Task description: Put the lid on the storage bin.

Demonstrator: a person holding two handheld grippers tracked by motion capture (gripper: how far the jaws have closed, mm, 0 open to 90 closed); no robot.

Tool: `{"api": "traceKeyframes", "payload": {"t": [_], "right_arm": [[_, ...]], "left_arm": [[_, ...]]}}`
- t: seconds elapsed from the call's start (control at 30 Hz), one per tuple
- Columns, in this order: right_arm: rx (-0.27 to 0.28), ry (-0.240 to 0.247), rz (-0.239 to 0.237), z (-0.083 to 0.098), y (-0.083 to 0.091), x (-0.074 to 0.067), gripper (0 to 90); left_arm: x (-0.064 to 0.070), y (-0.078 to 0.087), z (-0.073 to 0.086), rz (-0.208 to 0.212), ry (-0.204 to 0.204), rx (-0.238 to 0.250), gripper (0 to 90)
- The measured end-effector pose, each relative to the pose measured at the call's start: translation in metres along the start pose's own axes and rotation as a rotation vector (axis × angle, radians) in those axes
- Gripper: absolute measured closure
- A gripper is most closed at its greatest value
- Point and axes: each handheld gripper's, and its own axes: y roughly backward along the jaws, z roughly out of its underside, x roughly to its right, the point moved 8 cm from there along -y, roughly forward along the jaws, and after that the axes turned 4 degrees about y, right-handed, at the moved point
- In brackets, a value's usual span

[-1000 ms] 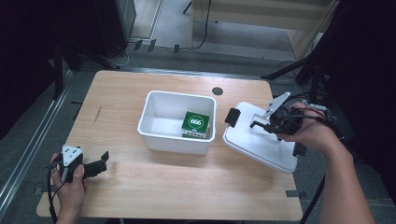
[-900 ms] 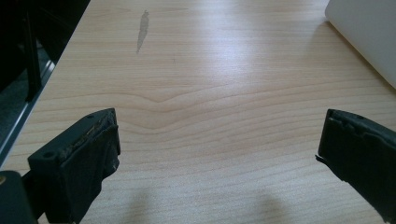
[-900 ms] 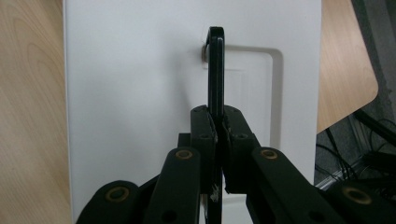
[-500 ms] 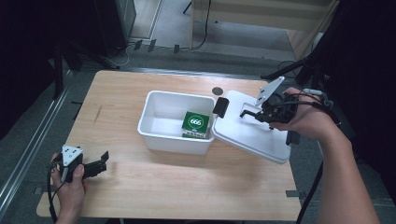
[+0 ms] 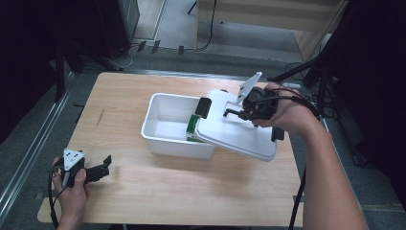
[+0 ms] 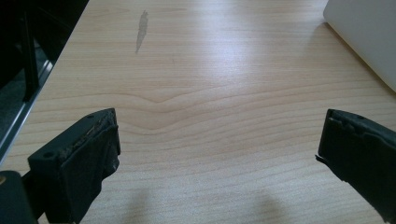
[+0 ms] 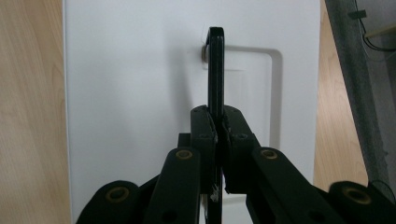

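No text, label, brand, number or sign could be read in any view. In the high view, a green-and-white carton (image 5: 192, 128) stood inside the white bin (image 5: 163, 125), mostly hidden under the white lid (image 5: 237, 132); any printing on its visible side was too small and blurred to make out. The lid's top face, seen close in the right gripper view, was plain white with a black handle (image 7: 215, 65) and bore no markings. The wooden table (image 6: 210, 70) in the left gripper view carried only a grey smudge (image 6: 141, 29), not writing.
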Motion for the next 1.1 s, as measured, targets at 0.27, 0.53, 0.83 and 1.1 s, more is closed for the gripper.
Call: {"api": "traceKeyframes", "payload": {"t": [0.27,0.53,0.83,1.1], "right_arm": [[0.015,0.028,-0.025,-0.027,-0.014,0.000,85.6],[0.019,0.067,-0.041,-0.055,-0.023,-0.002,85.6],[0.025,0.103,-0.053,-0.080,-0.030,-0.004,85.6],[0.026,0.134,-0.066,-0.104,-0.037,-0.005,85.6]], "left_arm": [[-0.001,0.000,0.000,0.001,0.004,0.004,0.0],[-0.001,0.000,-0.001,0.003,0.013,0.007,0.0],[-0.002,0.001,-0.001,0.005,0.014,0.007,0.0],[-0.001,0.001,-0.001,0.001,0.006,0.011,0.0]]}}
